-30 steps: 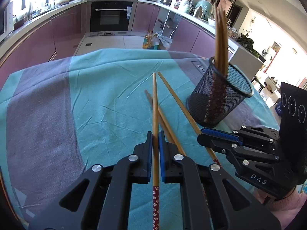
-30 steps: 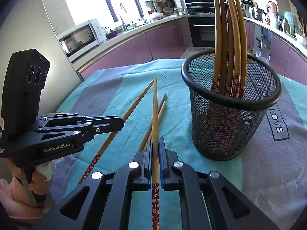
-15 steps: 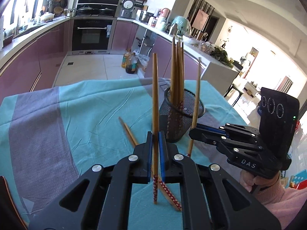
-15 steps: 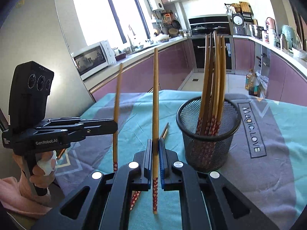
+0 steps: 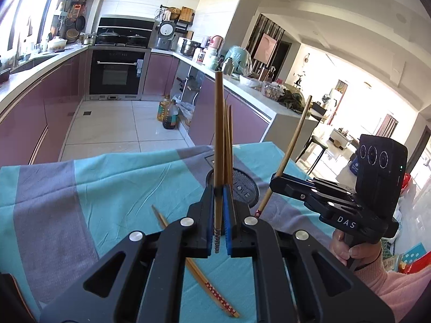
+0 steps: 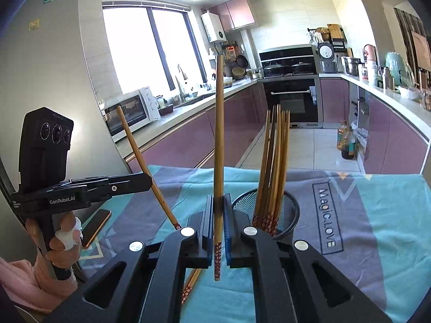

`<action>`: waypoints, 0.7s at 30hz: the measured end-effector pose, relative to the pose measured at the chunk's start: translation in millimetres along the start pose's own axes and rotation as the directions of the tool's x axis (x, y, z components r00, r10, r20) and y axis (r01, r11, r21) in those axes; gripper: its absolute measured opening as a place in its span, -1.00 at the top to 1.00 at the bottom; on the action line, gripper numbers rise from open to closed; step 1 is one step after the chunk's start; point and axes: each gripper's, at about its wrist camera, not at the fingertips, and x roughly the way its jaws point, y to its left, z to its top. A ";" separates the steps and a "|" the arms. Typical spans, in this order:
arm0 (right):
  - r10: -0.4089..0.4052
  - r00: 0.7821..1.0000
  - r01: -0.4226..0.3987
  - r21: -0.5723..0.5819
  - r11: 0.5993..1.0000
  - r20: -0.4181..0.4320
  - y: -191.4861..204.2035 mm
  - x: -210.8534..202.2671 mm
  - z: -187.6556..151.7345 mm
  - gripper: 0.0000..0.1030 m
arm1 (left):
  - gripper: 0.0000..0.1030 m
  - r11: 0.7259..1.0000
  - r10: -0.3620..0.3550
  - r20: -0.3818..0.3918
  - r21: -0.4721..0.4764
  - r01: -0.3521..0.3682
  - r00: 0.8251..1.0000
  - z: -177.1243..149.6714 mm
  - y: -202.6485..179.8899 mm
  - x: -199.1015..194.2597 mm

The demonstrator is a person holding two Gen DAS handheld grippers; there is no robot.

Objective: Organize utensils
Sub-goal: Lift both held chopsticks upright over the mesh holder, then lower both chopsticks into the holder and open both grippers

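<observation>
The worktop (image 6: 377, 215), draped in a teal and grey cloth, carries a black mesh holder (image 6: 292, 210) with a bundle of wooden chopsticks standing in it, patterned ends down. Both tools are lifted clear of the cloth, each with a single stick. The left gripper (image 5: 219, 215) has its fingers clamped on a chopstick (image 5: 218, 134) held nearly upright, its lower end hanging just in front of the holder's rim. The right gripper (image 6: 219, 220) is likewise closed on its own chopstick (image 6: 218, 134), also upright, just left of the holder. One more chopstick (image 5: 199, 271) lies loose on the cloth below the left tool. The trouble I'd expect is at the rim: both sticks are heading for the same narrow mouth, so they may knock together or catch the standing bundle. A stick gripped this low could also swing between the pads, strike the mesh edge and tip the light holder over.
</observation>
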 end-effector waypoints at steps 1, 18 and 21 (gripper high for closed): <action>0.000 1.000 0.000 -0.001 1.000 0.005 -0.7 -0.1 3.1 0.89 | 0.86 1.000 0.002 0.006 0.002 -0.002 1.000 3.6 -1.1 0.2; -0.027 0.994 0.032 -0.053 0.998 0.101 -7.7 -7.6 46.3 0.89 | 0.86 0.995 -0.021 0.086 0.095 0.013 0.996 57.2 -41.5 2.3; -0.034 0.994 0.040 -0.053 0.998 0.103 -9.7 -2.4 48.8 0.89 | 0.86 0.995 -0.010 0.082 0.103 0.001 0.997 58.3 -44.7 8.6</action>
